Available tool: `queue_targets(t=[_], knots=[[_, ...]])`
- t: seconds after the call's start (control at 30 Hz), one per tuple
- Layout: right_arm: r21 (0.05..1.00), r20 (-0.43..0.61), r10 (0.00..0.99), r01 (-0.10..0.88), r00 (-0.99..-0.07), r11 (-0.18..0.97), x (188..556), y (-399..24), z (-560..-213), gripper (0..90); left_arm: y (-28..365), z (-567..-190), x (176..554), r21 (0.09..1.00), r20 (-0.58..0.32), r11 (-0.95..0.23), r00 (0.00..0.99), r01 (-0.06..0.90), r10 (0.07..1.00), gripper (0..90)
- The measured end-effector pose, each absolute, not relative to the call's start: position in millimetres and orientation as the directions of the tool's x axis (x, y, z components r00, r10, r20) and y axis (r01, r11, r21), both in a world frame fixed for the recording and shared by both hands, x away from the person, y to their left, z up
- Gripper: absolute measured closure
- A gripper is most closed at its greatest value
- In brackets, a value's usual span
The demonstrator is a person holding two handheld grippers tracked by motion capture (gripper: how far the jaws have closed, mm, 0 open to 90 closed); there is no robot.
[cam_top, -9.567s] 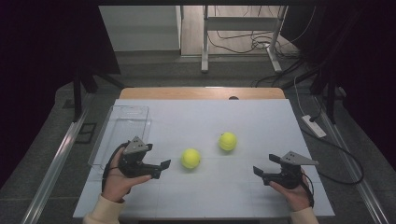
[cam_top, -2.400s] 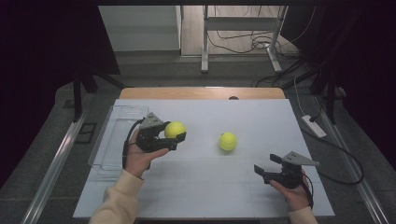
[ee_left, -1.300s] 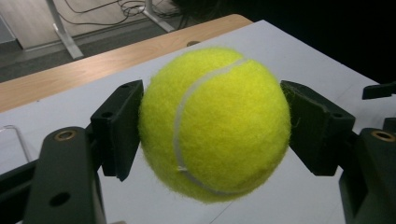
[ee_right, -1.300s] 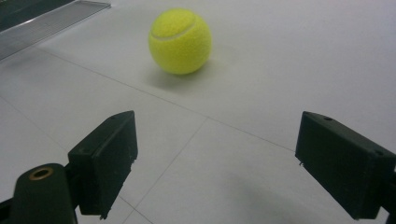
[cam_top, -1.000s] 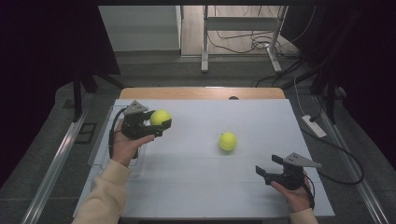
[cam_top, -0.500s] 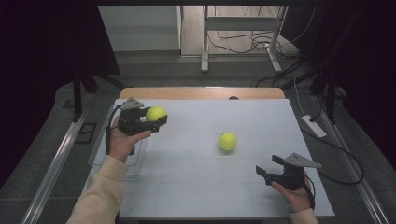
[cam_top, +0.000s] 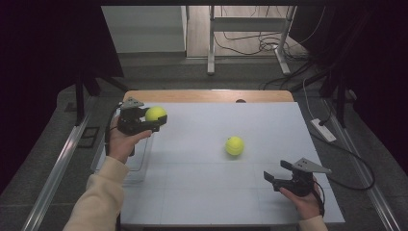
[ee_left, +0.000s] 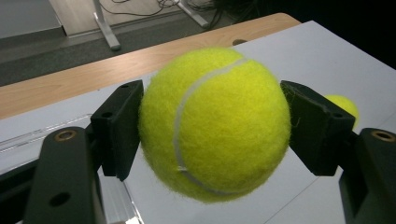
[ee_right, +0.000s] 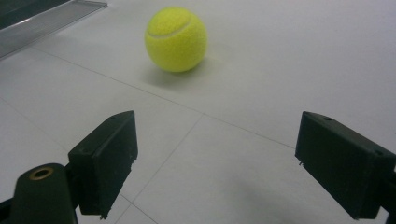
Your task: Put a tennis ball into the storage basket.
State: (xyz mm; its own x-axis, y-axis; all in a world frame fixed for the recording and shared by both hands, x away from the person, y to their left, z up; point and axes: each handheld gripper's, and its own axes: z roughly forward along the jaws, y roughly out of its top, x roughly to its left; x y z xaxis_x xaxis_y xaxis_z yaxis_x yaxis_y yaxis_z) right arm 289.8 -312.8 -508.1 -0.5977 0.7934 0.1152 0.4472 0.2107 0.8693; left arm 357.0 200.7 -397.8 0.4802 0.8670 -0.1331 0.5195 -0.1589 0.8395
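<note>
Hands enter from the near edge of a white counter [cam_top: 202,192], each holding a black two-jawed set of tongs. Nearest, at the right, the right tongs [cam_top: 277,172] rest low over the counter's near right corner, jaws spread wide with nothing between them. In the right gripper view, the right tongs [ee_right: 215,163] point across bare white surface toward a fuzzy yellow-green tennis ball [ee_right: 176,38] that sits on the counter ahead of the jaws, well apart from them and a little left of their centre line. From the high view, this loose tennis ball [cam_top: 234,145] lies near the middle of the counter, between the two hands.

Farther back, at the left, the left hand [cam_top: 120,142], in a cream sleeve, holds the left tongs [cam_top: 159,120] raised above the counter's far left part. These tongs are clamped on a second fuzzy yellow-green tennis ball with a white seam [cam_top: 156,114]. In the left gripper view, the held ball [ee_left: 215,123] sits squarely between the two black pads [ee_left: 119,126], which press into its felt on either side; it hangs clear of the surface.

Just below and beside the left hand, a clear plastic rectangular tray [cam_top: 137,171] lies along the counter's left edge. Beyond the white surface, a strip of bare wooden tabletop [cam_top: 211,96] runs along the far edge.
</note>
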Motion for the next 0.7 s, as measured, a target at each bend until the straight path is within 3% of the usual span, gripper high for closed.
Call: queue_targets(t=[0.7], knots=[[0.868, 0.111, 0.798, 0.449, -0.593, 0.213, 290, -314, -508, 13.0, 223, -403, 373, 0.817, -0.135, -0.131, 0.408, 0.562, 0.903, 27.1]])
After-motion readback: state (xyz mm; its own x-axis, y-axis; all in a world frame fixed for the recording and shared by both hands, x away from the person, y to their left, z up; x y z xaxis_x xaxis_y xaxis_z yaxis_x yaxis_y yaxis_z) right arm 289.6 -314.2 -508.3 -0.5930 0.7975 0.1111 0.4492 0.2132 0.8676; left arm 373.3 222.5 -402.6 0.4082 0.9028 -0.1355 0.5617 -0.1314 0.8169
